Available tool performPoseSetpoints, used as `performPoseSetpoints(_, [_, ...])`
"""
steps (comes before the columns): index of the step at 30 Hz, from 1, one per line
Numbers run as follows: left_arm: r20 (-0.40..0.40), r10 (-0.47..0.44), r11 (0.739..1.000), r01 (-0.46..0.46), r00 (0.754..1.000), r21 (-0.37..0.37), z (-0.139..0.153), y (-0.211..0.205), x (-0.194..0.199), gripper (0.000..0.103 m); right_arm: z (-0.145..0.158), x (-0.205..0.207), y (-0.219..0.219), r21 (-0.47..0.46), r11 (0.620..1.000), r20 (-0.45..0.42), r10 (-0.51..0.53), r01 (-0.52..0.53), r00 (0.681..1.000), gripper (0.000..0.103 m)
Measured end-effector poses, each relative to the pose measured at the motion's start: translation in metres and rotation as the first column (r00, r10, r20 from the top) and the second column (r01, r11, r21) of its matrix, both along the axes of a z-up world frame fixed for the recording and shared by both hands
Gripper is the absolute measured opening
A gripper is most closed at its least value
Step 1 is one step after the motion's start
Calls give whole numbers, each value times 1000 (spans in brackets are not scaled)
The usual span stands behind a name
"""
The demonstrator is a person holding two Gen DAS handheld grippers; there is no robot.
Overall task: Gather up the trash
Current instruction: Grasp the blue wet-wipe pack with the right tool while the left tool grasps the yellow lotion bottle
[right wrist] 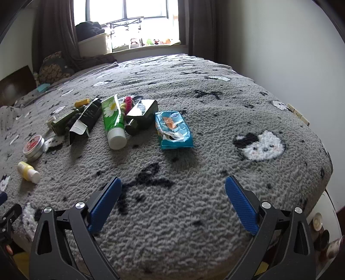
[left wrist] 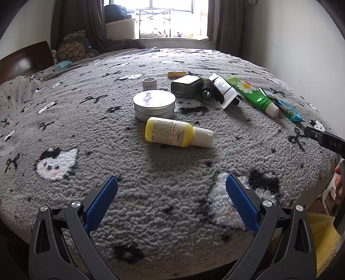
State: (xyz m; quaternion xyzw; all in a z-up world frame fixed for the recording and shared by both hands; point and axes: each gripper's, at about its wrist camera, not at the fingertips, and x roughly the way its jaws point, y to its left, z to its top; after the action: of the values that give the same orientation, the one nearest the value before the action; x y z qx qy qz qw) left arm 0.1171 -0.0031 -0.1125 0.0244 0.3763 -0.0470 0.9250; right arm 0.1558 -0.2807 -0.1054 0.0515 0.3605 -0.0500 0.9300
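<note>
Trash lies on a grey patterned blanket on a bed. A yellow bottle lies ahead of my open, empty left gripper, with a round metal tin behind it. Farther back are a dark green box, an open carton, a green tube and a blue wrapper. My right gripper is open and empty; the blue wrapper lies ahead of it, the green tube and a dark bottle to its left.
A small white jar and a yellow stick lie at the back. Pillows and the headboard are at the far left, a window behind. The bed edge drops off at the right, next to the wall.
</note>
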Motion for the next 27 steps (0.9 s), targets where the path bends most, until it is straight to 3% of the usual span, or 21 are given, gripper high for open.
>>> performPoseSetpoints(8, [-15, -1, 1000, 2, 1000, 28, -8, -9, 47, 95, -16, 65, -7, 17, 999, -32, 29, -28, 999, 86])
performPoseSetpoints(14, [-33, -20, 999, 21, 999, 26, -13, -17, 69, 87, -13, 94, -12, -1, 999, -61, 39, -39, 997, 82])
performPoseSetpoints(20, [-42, -36, 999, 37, 998, 17, -14, -16, 76, 81, -15, 109, -11, -5, 998, -94, 67, -67, 993, 51])
performPoseSetpoints(27, [-39, -38, 999, 40, 998, 27, -12, -18, 68, 80, -14, 90, -11, 11, 998, -92, 70, -69, 993, 43])
